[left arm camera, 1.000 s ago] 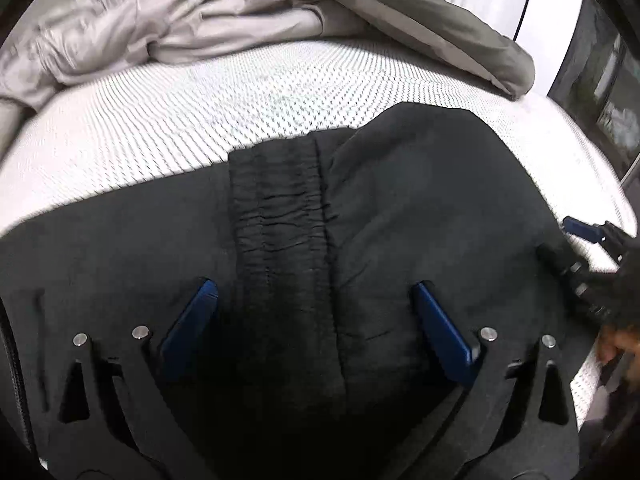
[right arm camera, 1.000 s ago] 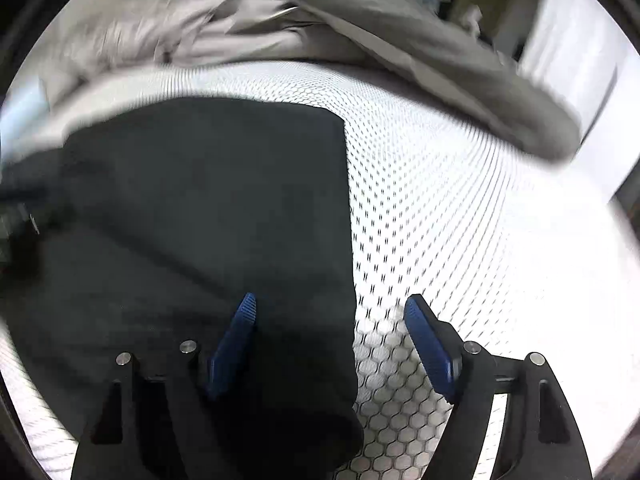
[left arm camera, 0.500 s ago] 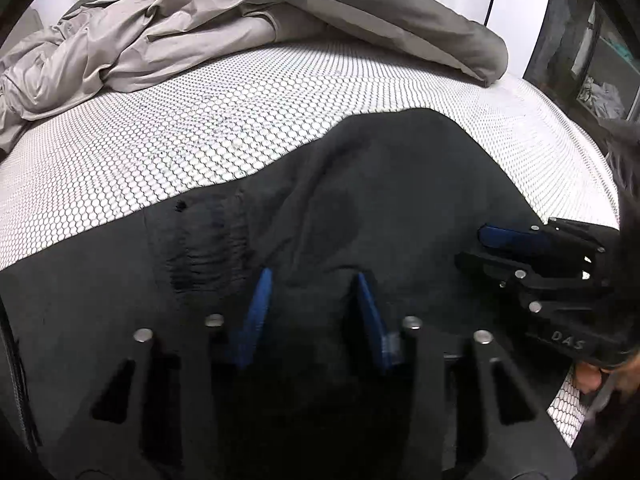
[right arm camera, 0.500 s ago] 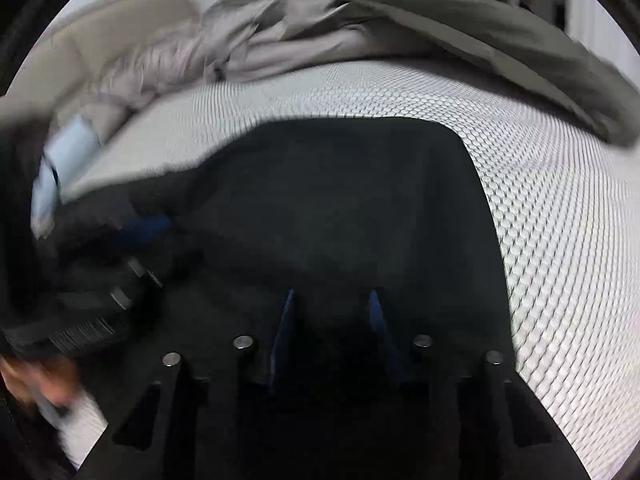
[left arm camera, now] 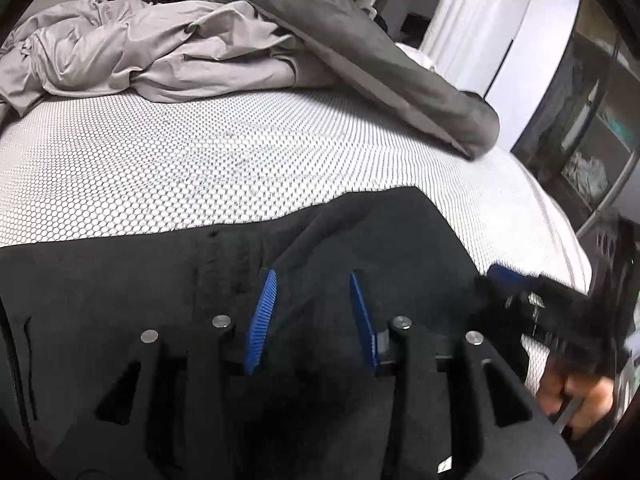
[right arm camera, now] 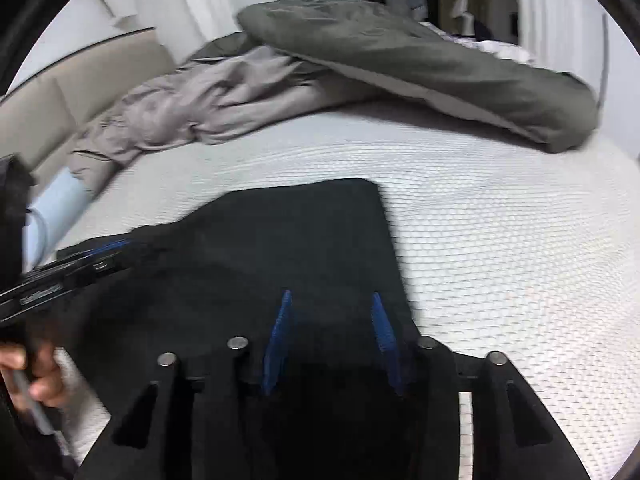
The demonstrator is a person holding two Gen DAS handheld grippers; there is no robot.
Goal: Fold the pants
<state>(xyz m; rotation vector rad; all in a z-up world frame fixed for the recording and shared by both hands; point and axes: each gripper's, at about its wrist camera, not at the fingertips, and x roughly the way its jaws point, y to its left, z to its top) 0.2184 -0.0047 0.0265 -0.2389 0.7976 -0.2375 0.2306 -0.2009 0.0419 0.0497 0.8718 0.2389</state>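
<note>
lying dark across the near part of the mattress (left arm camera: 200, 168), the black pants (left arm camera: 380, 240) bunch up between both tools. left gripper (left arm camera: 312, 312) has a fold of the cloth pinched between its blue pads and is closing. right gripper (right arm camera: 332, 336) holds the pants' edge nearest the bare mattress, jaws opening a touch, cloth between them. beyond the pants, a crumpled grey sheet (left arm camera: 160, 60) and dark duvet (left arm camera: 380, 60) heap at the mattress's far side.
</note>
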